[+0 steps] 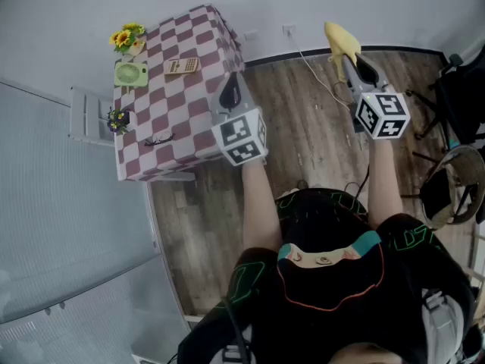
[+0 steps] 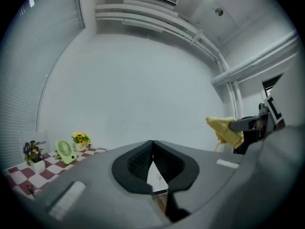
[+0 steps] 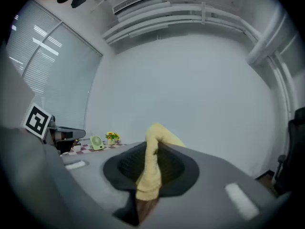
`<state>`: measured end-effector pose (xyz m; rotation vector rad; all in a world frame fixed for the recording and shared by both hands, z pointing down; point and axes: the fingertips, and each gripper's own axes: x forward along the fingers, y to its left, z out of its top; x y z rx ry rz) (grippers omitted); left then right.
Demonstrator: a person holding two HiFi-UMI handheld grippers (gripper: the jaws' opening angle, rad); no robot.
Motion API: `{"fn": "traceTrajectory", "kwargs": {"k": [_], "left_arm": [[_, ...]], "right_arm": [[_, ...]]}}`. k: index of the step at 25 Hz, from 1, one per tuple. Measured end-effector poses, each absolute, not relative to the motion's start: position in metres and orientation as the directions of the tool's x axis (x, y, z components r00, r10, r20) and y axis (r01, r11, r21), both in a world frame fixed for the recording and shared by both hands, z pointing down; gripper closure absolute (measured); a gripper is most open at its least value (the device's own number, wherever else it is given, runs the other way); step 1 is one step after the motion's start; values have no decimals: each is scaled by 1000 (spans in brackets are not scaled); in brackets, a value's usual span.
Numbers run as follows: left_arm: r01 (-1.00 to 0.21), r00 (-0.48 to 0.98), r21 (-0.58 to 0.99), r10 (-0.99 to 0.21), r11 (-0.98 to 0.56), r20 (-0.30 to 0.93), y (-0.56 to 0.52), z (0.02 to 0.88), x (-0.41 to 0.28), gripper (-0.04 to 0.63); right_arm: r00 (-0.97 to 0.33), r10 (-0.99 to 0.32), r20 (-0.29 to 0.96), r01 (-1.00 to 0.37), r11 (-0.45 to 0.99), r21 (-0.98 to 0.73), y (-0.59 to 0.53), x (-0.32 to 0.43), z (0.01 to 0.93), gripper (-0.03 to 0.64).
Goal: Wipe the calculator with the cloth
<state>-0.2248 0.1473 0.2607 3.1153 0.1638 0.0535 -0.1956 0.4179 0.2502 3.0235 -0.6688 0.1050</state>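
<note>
**A:** Since we stand back from the table, what do we hold, nearest first?

**B:** Our right gripper [image 3: 153, 149] is clamped on the yellow cloth [image 3: 150, 173]. The jaws are nearly together, with a fold pinched between the pads and one end poking up past the tips. We judge it is gripped this way so a loose end stays free for wiping. Our left gripper [image 2: 152, 146] has its jaws together, tips touching, with nothing between them.

**A:** And where is the calculator [image 1: 182, 66]?

**B:** Farther off, lying flat on the checked table [image 1: 174, 112], toward its far edge and well apart from both grippers. Just left of it stands a small green fan [image 1: 130, 74], with yellow flowers [image 1: 127, 38] behind that. We judge the wiping has not begun, because the cloth must first be carried over.

**A:** What does each view add?

**B:** Only the head view shows the calculator. Both gripper views face the white wall and catch just the fan and flowers. Only they show the jaws head-on. The left gripper view also shows the cloth from the side.
</note>
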Motion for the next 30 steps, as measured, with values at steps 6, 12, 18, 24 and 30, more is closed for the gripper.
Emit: {"fn": "traceTrajectory", "kwargs": {"k": [6,12,18,24,30], "left_arm": [[95,995,30,96,-995,36,139,262,-220,584],[82,996,35,83,-996,29,129,262,-216,584],[75,996,34,76,-997,49,124,272,-205,586],[90,994,38,92,-995,62,132,285,-165,584],[112,990,37,115,-993,87,144,301,-101,584]], "right_arm": [[894,-442,79,-446,-894,47,405,-186,247,552],[903,-426,61,-428,-904,17,400,-178,247,552],[909,-410,82,-412,-911,12,404,-163,256,552],[915,-394,85,-396,-918,1,415,-127,267,552],[924,-369,96,-368,-929,-29,429,-68,286,552]]}}
